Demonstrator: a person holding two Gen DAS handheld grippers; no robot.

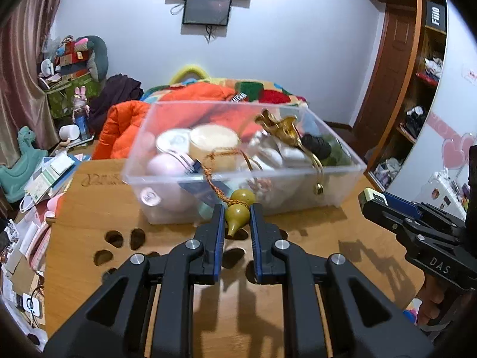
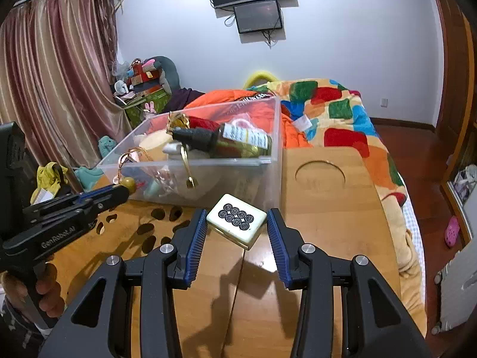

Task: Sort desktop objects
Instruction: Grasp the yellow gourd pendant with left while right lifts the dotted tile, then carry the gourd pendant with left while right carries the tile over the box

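My left gripper (image 1: 237, 213) is shut on an olive-green gourd charm (image 1: 237, 212), held just in front of a clear plastic bin (image 1: 167, 208); its braided cord (image 1: 211, 176) hangs over the bin's near wall. My right gripper (image 2: 236, 222) is shut on a cream mahjong tile (image 2: 236, 220) with black circles, held above the wooden table (image 2: 328, 208) near the bin's (image 2: 268, 191) front corner. The bin holds jars, a dark bottle (image 2: 235, 141) and a gold ornament (image 1: 277, 123). The right gripper with the tile also shows in the left wrist view (image 1: 371, 198), and the left gripper in the right wrist view (image 2: 126, 189).
The table has paw-shaped cut-outs (image 1: 119, 244) and a round recess (image 2: 319, 176). Behind it lies a bed with an orange jacket (image 1: 125, 131) and a colourful blanket (image 2: 342, 110). Piled papers and boxes (image 1: 35, 185) crowd the left side; shelves (image 1: 423, 89) stand at right.
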